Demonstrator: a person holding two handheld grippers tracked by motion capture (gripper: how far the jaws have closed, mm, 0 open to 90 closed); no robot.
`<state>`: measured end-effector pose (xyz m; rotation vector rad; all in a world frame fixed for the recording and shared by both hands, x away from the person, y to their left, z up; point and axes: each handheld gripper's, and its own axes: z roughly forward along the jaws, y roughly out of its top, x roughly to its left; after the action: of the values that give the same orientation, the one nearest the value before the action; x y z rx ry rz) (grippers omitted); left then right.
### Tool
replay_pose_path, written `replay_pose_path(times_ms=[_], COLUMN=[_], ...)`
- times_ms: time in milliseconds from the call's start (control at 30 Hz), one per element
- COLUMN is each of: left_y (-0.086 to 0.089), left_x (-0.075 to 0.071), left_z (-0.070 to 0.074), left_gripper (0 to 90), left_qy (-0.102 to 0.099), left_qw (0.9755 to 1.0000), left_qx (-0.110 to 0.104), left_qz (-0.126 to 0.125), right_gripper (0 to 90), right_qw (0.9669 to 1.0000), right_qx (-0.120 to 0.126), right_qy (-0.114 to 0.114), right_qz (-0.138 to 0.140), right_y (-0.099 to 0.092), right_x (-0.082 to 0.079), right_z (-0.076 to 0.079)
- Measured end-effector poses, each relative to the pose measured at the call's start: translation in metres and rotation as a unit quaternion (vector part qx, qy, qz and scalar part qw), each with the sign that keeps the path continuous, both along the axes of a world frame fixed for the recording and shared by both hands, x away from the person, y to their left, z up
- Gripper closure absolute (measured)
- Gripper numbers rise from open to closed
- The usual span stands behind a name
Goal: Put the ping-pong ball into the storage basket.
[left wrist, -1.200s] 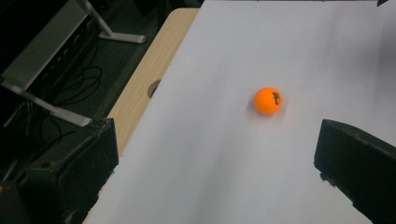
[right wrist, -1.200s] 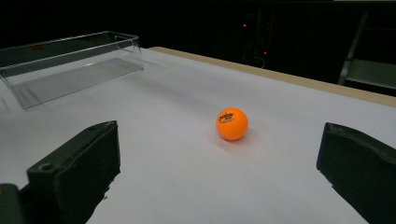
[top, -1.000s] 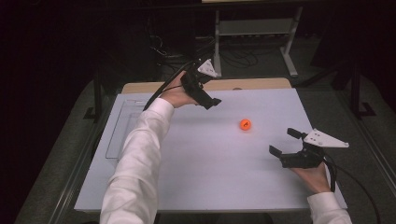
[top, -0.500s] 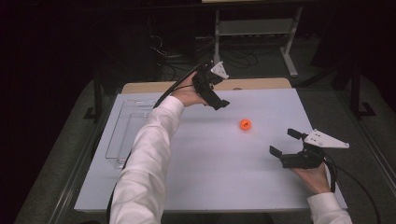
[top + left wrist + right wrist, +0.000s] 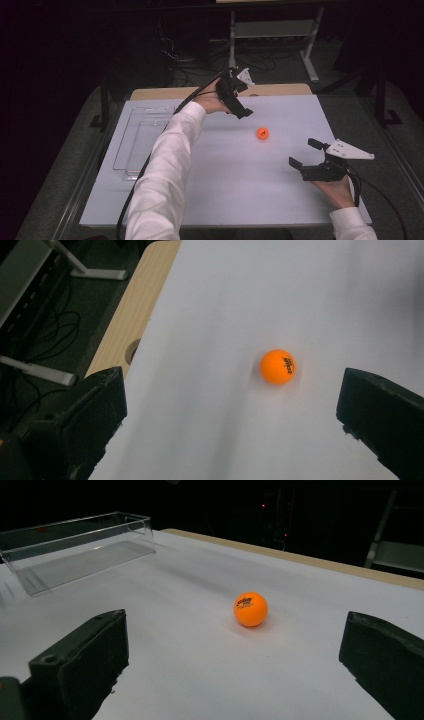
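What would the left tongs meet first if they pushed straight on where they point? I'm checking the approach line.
Probably the orange ball: it lies ahead between the open jaws of the left tongs, a little right of centre. Depth is unclear; they may meet the white table first.

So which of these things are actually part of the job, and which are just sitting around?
In the job:
- orange ball
- left claw, open, nearest the ball
- right claw, open

Lying about:
- clear tray, empty
- metal stand behind the table

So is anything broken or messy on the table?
Nothing stands out. The orange ball sits whole on the white table, the clear tray lies flat at the left, and nothing is spilled.
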<state>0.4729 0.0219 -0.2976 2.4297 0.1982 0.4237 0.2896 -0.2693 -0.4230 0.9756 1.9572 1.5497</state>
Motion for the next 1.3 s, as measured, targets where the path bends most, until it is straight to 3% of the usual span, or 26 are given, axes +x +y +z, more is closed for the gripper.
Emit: replay_pose_path(times_ms=[333, 833, 1300], left_y=[-0.015, -0.022, -0.033], left_x=[0.003, 0.011, 0.012], left_z=[-0.019, -0.040, -0.061], left_gripper=[0.0, 0.0, 0.0], left_qy=[0.014, 0.032, 0.042], left_qw=[0.9998, 0.9989, 0.9967], left_qx=[0.013, 0.030, 0.065], left_qz=[-0.012, -0.015, -0.027], right_gripper=[0.0, 0.0, 0.0], right_qw=[1.0000, 0.9999, 0.9998], right_qx=[-0.007, -0.012, -0.017], right_qy=[-0.001, -0.001, 0.003], right_qz=[0.003, 0.005, 0.010], right_y=[0.001, 0.002, 0.004], right_x=[-0.001, -0.003, -0.004], right_z=[0.000, -0.002, -0.002])
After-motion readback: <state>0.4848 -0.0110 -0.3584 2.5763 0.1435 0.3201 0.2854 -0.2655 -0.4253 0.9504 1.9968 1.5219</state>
